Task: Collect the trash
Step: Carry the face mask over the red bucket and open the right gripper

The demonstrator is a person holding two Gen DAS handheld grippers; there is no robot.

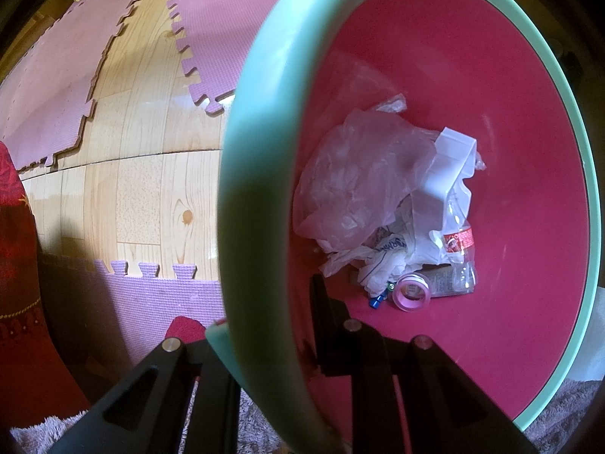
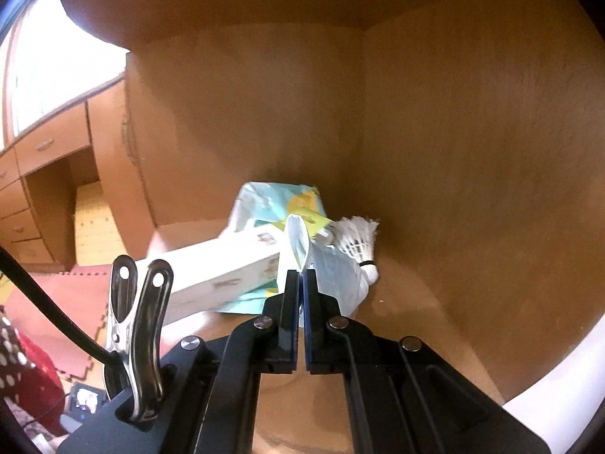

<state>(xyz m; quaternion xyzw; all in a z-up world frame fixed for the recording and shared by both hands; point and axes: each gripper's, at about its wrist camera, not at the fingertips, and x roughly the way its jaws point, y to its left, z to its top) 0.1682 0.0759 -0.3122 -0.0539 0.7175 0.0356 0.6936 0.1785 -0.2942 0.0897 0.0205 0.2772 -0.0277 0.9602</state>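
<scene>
In the left wrist view a basin with a pink inside and a mint rim [image 1: 245, 151] hangs tilted. My left gripper [image 1: 264, 340] is shut on that rim, one finger outside and one inside. At its bottom lies trash: a crumpled clear plastic bag [image 1: 359, 174], a plastic bottle with a red label [image 1: 459, 242], a pink tape roll [image 1: 412, 291] and crumpled white paper [image 1: 382, 265]. In the right wrist view my right gripper [image 2: 301, 276] is shut on a white plastic wrapper [image 2: 332, 276], which stands up between the pads inside a wooden shelf niche.
On the shelf board [image 2: 408, 302] lie a white carton [image 2: 219, 272], a teal and yellow printed pack [image 2: 280, 204] and a white shuttlecock [image 2: 357, 242]. Wooden drawers [image 2: 45, 143] stand at the left. Below the basin are a wood-pattern floor [image 1: 151, 189] and pink foam mats [image 1: 227, 19].
</scene>
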